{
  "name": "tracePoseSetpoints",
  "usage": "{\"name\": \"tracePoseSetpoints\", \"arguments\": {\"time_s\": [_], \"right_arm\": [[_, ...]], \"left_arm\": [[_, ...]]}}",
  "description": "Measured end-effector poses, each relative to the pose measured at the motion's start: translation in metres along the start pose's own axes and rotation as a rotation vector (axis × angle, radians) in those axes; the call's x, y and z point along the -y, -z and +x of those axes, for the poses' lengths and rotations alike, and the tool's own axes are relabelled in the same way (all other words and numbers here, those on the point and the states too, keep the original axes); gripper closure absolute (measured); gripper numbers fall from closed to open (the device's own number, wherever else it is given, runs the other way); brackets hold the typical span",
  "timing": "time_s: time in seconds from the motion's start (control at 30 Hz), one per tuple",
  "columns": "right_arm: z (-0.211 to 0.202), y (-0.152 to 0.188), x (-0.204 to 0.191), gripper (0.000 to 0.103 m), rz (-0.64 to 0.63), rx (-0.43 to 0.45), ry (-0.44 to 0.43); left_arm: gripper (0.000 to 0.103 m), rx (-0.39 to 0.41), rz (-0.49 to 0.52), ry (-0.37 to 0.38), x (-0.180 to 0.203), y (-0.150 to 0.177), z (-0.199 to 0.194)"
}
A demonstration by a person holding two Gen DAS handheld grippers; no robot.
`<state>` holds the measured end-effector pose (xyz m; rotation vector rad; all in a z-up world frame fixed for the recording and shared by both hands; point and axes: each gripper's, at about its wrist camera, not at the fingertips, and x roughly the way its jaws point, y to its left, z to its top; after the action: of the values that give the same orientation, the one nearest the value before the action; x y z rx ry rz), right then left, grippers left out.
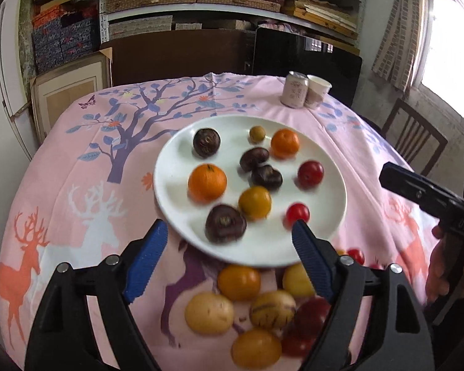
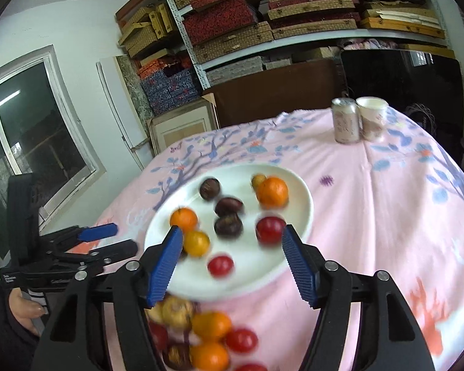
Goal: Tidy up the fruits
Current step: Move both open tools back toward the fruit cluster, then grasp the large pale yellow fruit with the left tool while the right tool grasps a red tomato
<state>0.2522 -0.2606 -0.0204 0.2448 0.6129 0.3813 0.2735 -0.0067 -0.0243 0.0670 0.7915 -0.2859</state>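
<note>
A round white plate [image 1: 324, 238] sat mid-desk on the pink printed tablecloth [image 1: 77, 185], holding small round fruits [image 1: 207, 182]. More loose fruits [image 1: 208, 312] lay before it. Behind, to the right, a pale drink can [image 1: 294, 89] touched a paper cup [image 1: 317, 91].

Not much lettering here. On the black body of the right tool [image 1: 430, 199], seen from the left wrist, raised letters read roughly "DAS", partly cut off. The pink can [image 1: 294, 89] on the table carries printed characters, too blurred to read. A white label on the left tool [image 2: 105, 241], seen from the right wrist, is too small to make out.
</note>
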Motion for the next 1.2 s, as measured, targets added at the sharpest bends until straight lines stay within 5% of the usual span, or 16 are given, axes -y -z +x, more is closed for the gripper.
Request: {"name": "tracePoseSetpoints", "arguments": {"time_s": [0.23,0.4,0.57,0.9,1.2], "right_arm": [[-0.032,0.057,0.03,0.035,0.1,-0.047,0.056],[-0.044,0.073,0.032,0.035,0.118,-0.048,0.053],[-0.045,0.081,0.038,0.035,0.141,-0.072,0.056],[-0.041,0.081,0.043,0.035,0.16,-0.091,0.031],[-0.041,0.081,0.044,0.035,0.161,-0.087,0.02]], "left_arm": [[0.023,-0.044,0.079,-0.026,0.015,0.078,-0.034],[0.023,-0.093,0.066,-0.057,0.014,0.101,-0.028],[0.024,-0.119,0.102,-0.121,0.023,0.103,-0.018],[0.058,-0.154,0.147,-0.058,0.033,0.096,0.005],[0.061,-0.089,0.128,-0.028,0.032,0.098,-0.007]]}}
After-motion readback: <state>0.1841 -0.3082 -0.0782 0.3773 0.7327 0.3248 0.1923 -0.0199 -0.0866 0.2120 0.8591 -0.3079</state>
